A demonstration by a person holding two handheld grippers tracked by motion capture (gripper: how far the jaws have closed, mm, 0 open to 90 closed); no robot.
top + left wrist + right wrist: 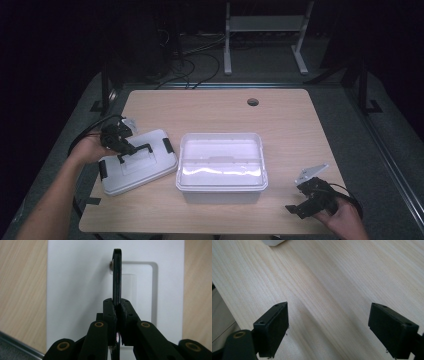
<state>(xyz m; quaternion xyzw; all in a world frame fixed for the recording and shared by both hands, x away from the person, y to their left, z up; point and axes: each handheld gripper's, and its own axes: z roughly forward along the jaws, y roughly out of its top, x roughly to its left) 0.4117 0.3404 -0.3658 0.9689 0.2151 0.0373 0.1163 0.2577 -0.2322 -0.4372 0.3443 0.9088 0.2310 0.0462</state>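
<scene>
I've got the left gripper (pixel 121 142) down on the lid (pixel 137 162), which lies flat on the surface (pixel 220 112) at the left, just beside the open box (pixel 221 167). Its fingers (pixel 110 312) are clenched on the lid's black handle (pixel 117 275): in the left gripper view the thin bar runs straight up between the two pads, pinched from both sides with no gap showing. I'm gripping there because the handle is the only part of that broad flat lid thin enough to fit between the pads, and it sits near the lid's middle, so I'd expect the lid to hang fairly level once it comes up.

The handle stands up out of its recess, which gives the fingers room without scraping the white plastic. The black clips (pixel 168 145) at the lid's ends stick outward, free of the box, so nothing ties the lid down.

The box sits in the middle of the surface, mouth up and, as far as I can tell, with nothing in it. That's the natural spot for the lid, and the short hop right looks like my next move.

My right gripper (pixel 304 202) is parked at the near right corner, well apart from the box. Its fingers (pixel 273 327) are released, spread wide over bare wood with nothing between them. I keep it there so it's clear of the lid's path, yet near enough to steady the box if it slides.
</scene>
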